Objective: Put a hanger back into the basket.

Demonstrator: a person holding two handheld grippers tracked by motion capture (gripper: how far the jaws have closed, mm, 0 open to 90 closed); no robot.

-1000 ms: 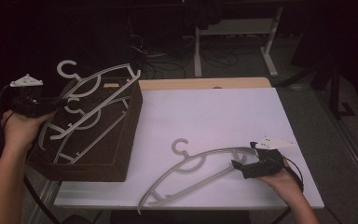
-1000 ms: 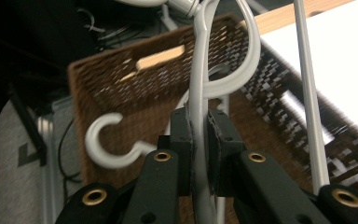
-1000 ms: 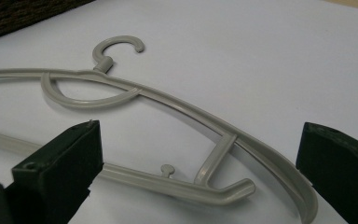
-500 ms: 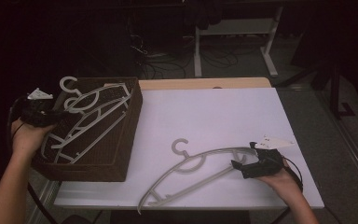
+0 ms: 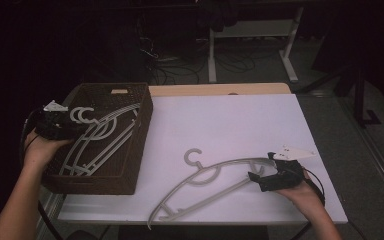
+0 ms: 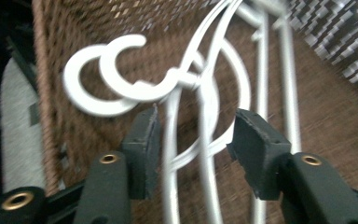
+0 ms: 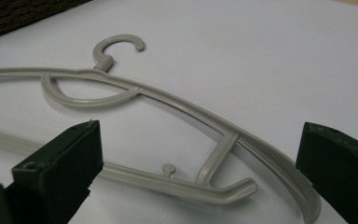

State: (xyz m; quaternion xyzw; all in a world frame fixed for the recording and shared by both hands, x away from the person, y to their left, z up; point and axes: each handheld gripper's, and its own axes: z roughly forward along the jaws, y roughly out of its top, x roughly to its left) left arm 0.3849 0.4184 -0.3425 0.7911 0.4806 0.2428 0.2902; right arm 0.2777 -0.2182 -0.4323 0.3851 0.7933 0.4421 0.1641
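Note:
Two white hangers (image 5: 105,131) lie stacked in a brown wicker basket (image 5: 96,183) at the table's left end, hooks side by side. My left gripper (image 5: 73,129) sits low at the basket's left rim. In the left gripper view its jaws have just been opening: the left gripper (image 6: 196,128) stands open astride the arms of the white hangers (image 6: 205,95), pads clear of them. A grey hanger (image 5: 215,167) lies flat on the white table. My right gripper (image 5: 258,175) rests at its right end, and in its own view the right gripper (image 7: 199,127) is wide open around the grey hanger (image 7: 168,100).
The white table (image 5: 240,120) has a wooden strip along its back edge (image 5: 220,89). The basket's woven floor (image 6: 331,121) lies under the hangers. Beyond the table stand the legs of a desk (image 5: 212,55) and cables on a dark floor.
The left hand has come down and set the upper white hanger into the basket, onto the other one. Its jaws, shut on the hanger before, now stand apart. The right hand has kept still.

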